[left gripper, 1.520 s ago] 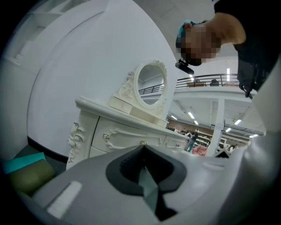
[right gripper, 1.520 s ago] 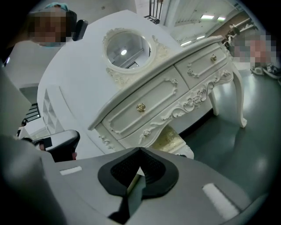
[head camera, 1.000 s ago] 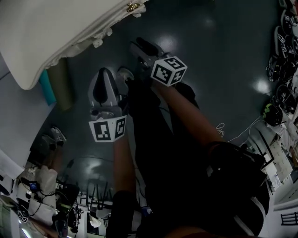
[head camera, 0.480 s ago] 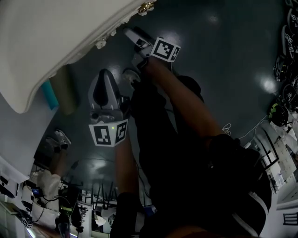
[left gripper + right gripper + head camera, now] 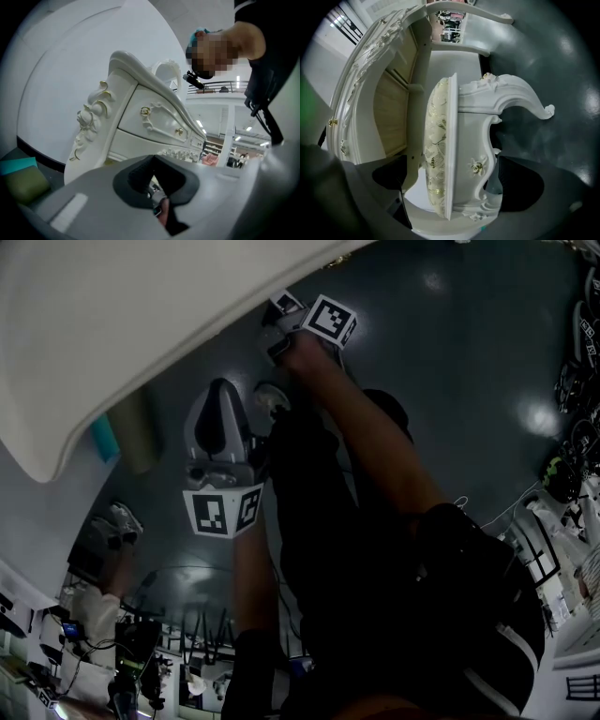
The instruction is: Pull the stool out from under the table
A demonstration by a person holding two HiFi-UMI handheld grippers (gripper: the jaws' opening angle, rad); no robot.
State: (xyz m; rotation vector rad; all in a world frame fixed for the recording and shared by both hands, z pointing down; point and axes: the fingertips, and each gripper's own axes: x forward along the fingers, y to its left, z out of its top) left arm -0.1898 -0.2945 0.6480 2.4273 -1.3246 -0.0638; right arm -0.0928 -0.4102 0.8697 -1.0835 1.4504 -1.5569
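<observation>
A white carved stool (image 5: 461, 140) with a cream padded seat stands under the ornate white table (image 5: 370, 89), shown on its side in the right gripper view. My right gripper (image 5: 454, 180) is open. Its jaws have just been opening, and the stool's seat edge and apron lie between the dark pads (image 5: 520, 183) with a gap on each side. From the head view the right gripper (image 5: 279, 322) reaches under the table's edge (image 5: 141, 352), which hides the stool. My left gripper (image 5: 223, 388) hangs lower beside the legs, shut and empty, its pads (image 5: 140, 171) together, facing the table's drawer front (image 5: 150, 122).
A teal and olive block (image 5: 117, 432) lies on the dark floor by the table's side. Cables and gear (image 5: 572, 381) line the right edge. Someone else's shoes (image 5: 117, 518) show at lower left. The holder's dark trousers (image 5: 356, 549) fill the middle.
The right gripper has moved up the picture to the table's edge and rolled. The tabletop now fills more of the head view. The left gripper has hardly shifted.
</observation>
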